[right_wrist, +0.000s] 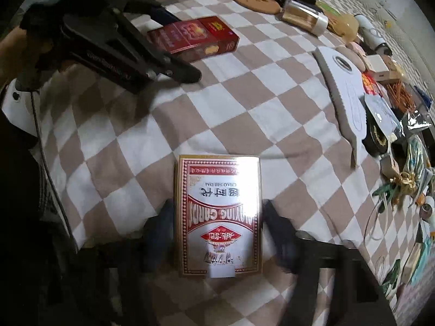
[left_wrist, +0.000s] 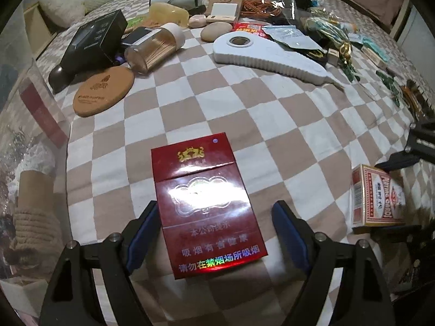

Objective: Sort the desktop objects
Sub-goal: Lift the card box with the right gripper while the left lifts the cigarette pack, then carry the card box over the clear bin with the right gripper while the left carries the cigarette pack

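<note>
The left tool (left_wrist: pixel 214 233) stands wide around a red cigarette pack (left_wrist: pixel 204 203); the right tool (right_wrist: pixel 217 231) brackets a playing-card box (right_wrist: pixel 218 214), grip unclear; both boxes closed on the checkered cloth (left_wrist: pixel 272 135).

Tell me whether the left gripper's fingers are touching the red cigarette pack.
Apart. The left wrist view shows checkered cloth between the right-side finger and the red cigarette pack; the other finger sits close beside it.

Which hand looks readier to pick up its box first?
Probably the right. The right tongs sit close against both sides of the playing card box, while the left tongs stand wide of the red cigarette pack, with a gap on its right side.
</note>
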Demonstrator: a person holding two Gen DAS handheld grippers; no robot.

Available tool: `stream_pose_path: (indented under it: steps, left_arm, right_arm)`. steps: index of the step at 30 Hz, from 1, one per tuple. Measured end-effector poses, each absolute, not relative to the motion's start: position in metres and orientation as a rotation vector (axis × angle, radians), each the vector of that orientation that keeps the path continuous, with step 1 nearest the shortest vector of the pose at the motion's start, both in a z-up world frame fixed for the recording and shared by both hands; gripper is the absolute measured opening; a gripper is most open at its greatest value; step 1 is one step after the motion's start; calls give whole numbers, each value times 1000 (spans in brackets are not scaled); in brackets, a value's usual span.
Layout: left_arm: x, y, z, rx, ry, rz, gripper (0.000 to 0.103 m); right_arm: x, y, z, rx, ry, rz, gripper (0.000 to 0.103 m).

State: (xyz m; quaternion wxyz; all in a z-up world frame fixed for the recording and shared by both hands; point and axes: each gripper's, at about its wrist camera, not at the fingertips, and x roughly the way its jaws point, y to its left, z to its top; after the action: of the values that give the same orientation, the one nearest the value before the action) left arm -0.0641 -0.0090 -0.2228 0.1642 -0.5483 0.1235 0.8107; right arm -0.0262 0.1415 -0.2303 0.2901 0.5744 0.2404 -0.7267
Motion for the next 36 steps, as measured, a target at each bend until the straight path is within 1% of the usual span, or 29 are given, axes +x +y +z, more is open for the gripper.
stream_pose_path:
  steps: [2, 3, 4, 5, 7, 16, 22, 24, 26, 30, 33, 36]
  left_arm:
    - [-63, -8, -222, -1559, 357, 2310, 78]
    - [-63, -7, -221, -1555, 360, 2309, 77]
    - [-62, -7, -221, -1550, 363, 2308, 72]
    - [-62, -6, -220, -1546, 365, 2307, 63]
    - [-61, -5, -218, -1538, 371, 2305, 57]
    - [-56, 1, -209, -1489, 366, 2298, 56]
    - [-57, -2, -210, -1512, 362, 2306, 56]
    - [-56, -2, -209, -1511, 370, 2314, 56]
    - [-56, -1, -203, -1505, 380, 2324, 55]
    - [-57, 1, -183, -1469, 393, 2353, 55]
    - [-55, 6, -161, -1411, 419, 2389, 56]
    - [-52, 10, -138, -1367, 426, 2423, 56]
  right_arm:
    - [-28, 144, -231, 1531, 609, -1939, 61]
    - [-29, 145, -231, 1536, 593, -1940, 61]
    - [-29, 146, -232, 1542, 577, -1941, 61]
    - [-30, 146, -232, 1547, 560, -1942, 61]
    - [-32, 147, -232, 1553, 542, -1947, 61]
    - [-38, 142, -231, 1577, 496, -1963, 60]
    - [-39, 140, -228, 1579, 494, -1968, 60]
    - [-35, 154, -221, 1587, 479, -1972, 60]
    - [-27, 175, -211, 1594, 460, -1978, 60]
    - [-32, 181, -197, 1583, 422, -2010, 60]
    - [-27, 187, -175, 1556, 361, -2037, 60]
    - [-26, 186, -157, 1511, 367, -2078, 60]
